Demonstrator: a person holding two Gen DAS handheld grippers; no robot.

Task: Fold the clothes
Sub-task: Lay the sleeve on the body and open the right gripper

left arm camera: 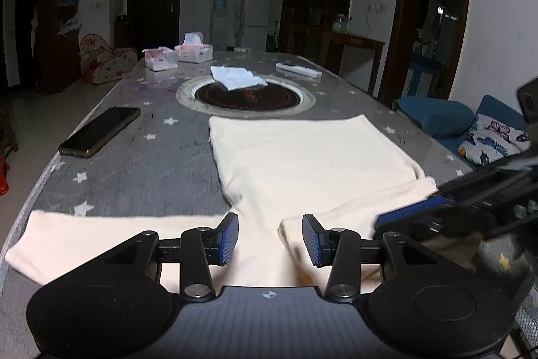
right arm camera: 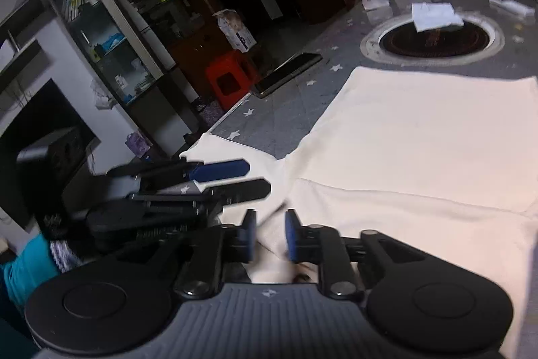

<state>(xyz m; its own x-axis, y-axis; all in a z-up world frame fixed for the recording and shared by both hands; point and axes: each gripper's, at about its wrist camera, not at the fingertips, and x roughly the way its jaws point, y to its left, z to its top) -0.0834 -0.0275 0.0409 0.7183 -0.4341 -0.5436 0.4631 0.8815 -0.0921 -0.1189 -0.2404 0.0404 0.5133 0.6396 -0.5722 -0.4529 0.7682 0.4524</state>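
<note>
A cream long-sleeved top lies flat on the grey star-patterned table. One sleeve stretches left along the near edge; the other sleeve is folded in across the body. My left gripper is open above the collar area, with cloth under the gap. My right gripper hovers low over the same cloth with its jaws partly open and a ridge of fabric between them. The right gripper shows at the right in the left wrist view.
A black phone lies left of the top. A round hotplate inset with a white cloth on it sits beyond the top. Tissue boxes stand at the far end. A red stool stands beside the table.
</note>
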